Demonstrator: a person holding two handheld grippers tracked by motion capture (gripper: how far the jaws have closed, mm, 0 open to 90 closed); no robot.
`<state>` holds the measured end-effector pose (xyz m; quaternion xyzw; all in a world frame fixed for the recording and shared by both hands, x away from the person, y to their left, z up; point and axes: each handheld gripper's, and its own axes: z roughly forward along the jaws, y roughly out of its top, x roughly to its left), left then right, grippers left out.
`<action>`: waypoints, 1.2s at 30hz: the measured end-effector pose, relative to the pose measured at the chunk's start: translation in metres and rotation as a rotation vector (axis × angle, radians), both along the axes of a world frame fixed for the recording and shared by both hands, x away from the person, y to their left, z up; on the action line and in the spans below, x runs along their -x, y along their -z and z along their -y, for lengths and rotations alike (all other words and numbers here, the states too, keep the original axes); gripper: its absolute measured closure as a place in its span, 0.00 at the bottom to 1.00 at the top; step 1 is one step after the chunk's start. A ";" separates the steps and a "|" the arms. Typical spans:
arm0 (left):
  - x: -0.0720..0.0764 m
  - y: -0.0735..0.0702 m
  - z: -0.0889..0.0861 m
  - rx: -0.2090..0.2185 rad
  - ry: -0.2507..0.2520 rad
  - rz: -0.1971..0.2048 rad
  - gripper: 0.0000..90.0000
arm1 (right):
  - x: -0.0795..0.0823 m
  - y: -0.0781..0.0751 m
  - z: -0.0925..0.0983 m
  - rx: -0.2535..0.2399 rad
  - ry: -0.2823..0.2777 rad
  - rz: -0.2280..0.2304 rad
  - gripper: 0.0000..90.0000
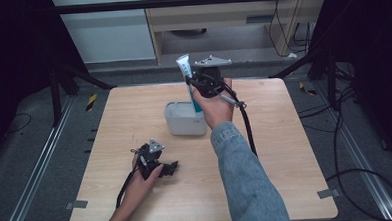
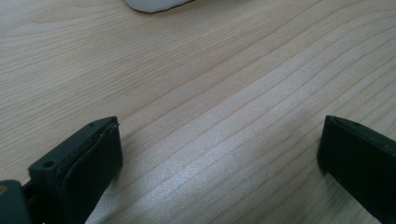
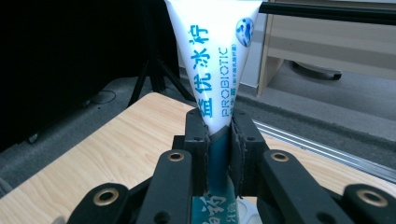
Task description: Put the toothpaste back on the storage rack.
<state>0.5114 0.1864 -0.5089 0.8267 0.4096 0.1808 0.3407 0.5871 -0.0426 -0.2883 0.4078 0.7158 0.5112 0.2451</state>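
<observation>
Left gripper (image 1: 156,162) is resting low on the wooden counter (image 1: 286,151) near its front left, jaws standing wide apart with bare wood grain between them in the left gripper view. Just behind centre, a white rectangular container (image 1: 184,122) is sitting on the counter. Right gripper (image 1: 195,85) is hovering above that container, jaws clamping a white-and-teal toothpaste tube (image 3: 215,70) near its lower end, the crimped flat end pointing up.
</observation>
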 end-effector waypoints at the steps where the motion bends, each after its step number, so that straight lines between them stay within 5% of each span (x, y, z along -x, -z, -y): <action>1: 0.000 0.000 0.000 0.000 0.000 0.000 0.00 | -0.003 0.000 -0.001 -0.001 0.003 0.000 0.88; 17: 0.001 0.000 -0.001 -0.001 0.010 0.000 0.00 | -0.030 -0.004 -0.014 -0.017 0.041 0.025 0.88; 36: 0.000 0.000 0.000 -0.001 0.011 0.000 0.00 | -0.053 0.008 -0.015 -0.052 0.100 0.026 0.88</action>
